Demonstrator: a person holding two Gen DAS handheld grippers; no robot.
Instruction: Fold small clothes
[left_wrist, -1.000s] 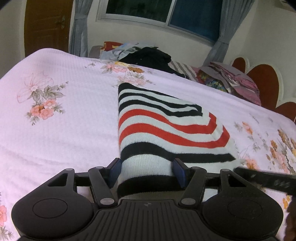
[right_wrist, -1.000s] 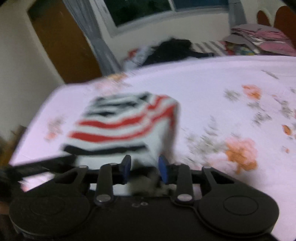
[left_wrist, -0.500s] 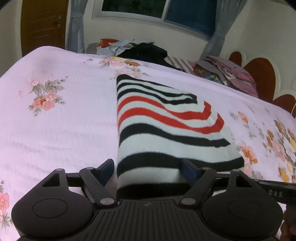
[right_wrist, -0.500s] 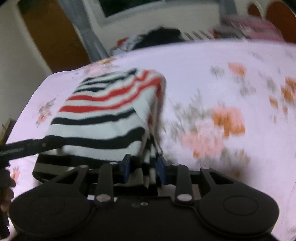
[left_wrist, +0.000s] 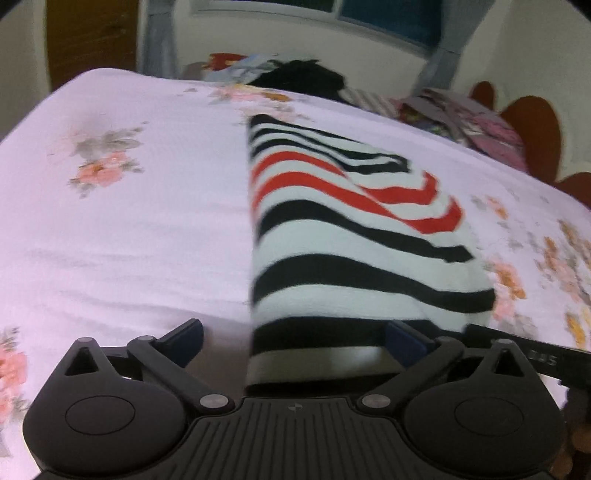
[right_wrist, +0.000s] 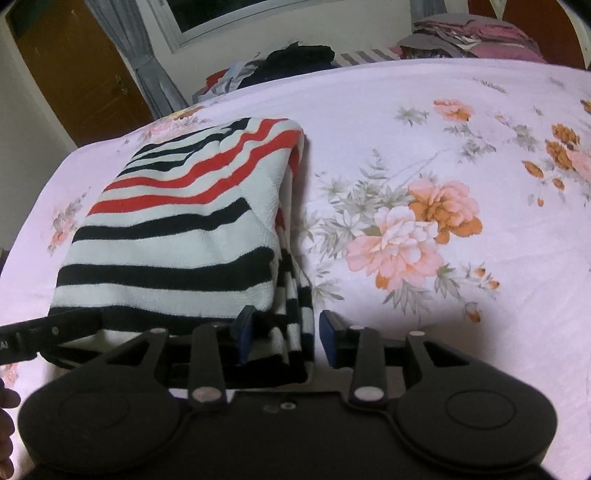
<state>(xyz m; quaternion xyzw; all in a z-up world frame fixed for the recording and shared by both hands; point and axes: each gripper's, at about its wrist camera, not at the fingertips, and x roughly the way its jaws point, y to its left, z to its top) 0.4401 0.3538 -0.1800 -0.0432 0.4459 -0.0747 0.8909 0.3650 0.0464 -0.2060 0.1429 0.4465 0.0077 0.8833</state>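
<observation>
From where I sit, a pink bedsheet (right_wrist: 424, 122) printed with peach and orange flowers fills most of both views. In the upper left of the right wrist view I see a brown wooden door (right_wrist: 74, 70), with a grey curtain (right_wrist: 147, 62) hanging just beside it. A window (left_wrist: 369, 14) runs along the top. Dark clothes (right_wrist: 295, 61) are heaped at the bed's far edge, with a pinkish pile (right_wrist: 476, 37) at upper right

Sweater (right_wrist: 177, 229) white, black and red stripes; bedsheet (right_wrist: 424, 122) pale pink, floral.
</observation>
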